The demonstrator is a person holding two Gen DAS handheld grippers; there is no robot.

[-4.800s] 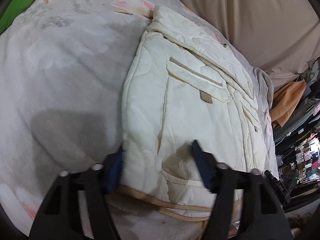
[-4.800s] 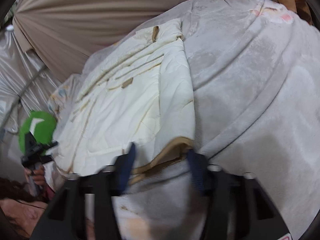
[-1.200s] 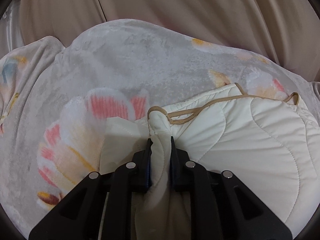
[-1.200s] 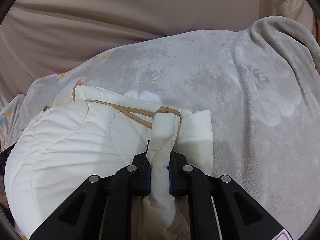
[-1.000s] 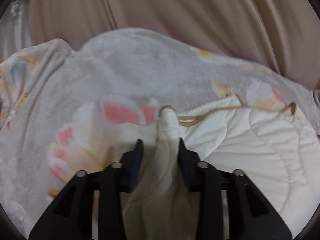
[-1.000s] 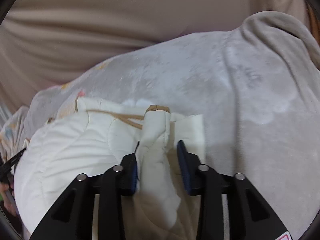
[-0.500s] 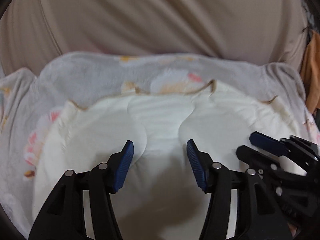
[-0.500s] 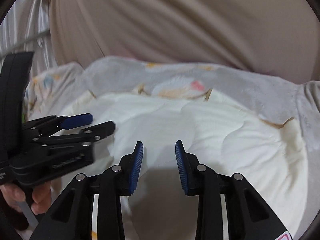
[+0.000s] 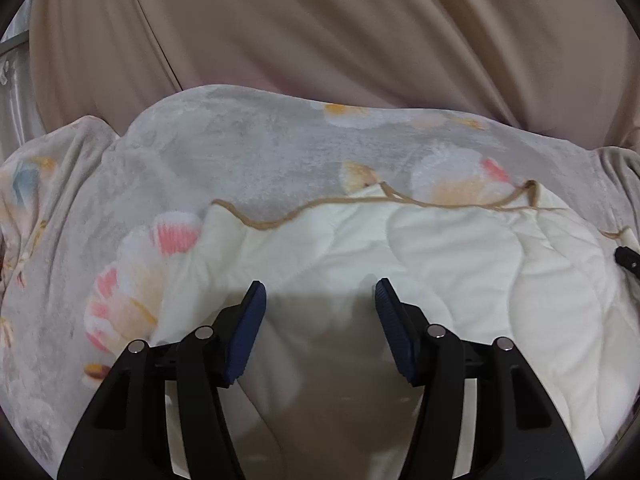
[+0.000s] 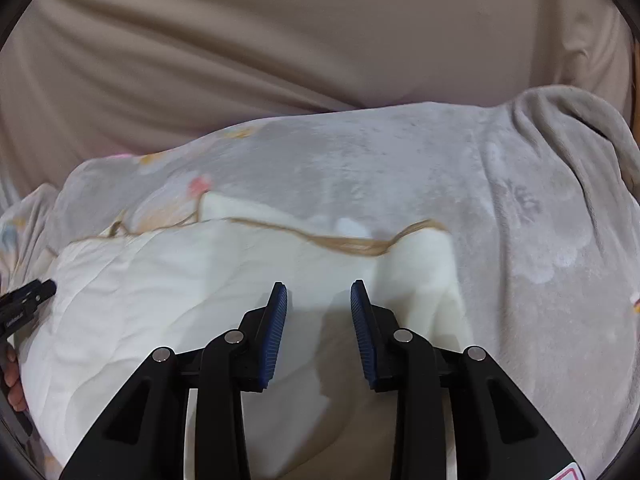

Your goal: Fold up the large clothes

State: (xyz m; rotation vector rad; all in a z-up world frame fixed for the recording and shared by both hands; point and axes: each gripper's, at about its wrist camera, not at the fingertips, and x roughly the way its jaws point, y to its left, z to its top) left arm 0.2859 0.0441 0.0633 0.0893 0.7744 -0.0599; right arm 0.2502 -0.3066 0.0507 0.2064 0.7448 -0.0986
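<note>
A cream quilted jacket [image 9: 420,256] with tan trim lies folded over on a grey flowered blanket [image 9: 256,152]; its tan hem edge runs across the far side. My left gripper [image 9: 318,292] hovers over the jacket's left half, open, nothing between its blue pads. In the right wrist view the same jacket [image 10: 168,280] fills the lower left, and my right gripper [image 10: 319,294] stands open above its right part, holding nothing. The tip of the other gripper shows at the edge of each view [image 9: 628,260] [image 10: 28,296].
A beige curtain [image 9: 320,32] hangs behind the bed. The blanket [image 10: 500,208] bunches into a ridge at the far right. Bare blanket lies left of the jacket and to its right.
Both grippers let go of the jacket's hem folds, which now lie spread flat at the far edge. Both pulled back over the jacket, and the left jaws opened wider.
</note>
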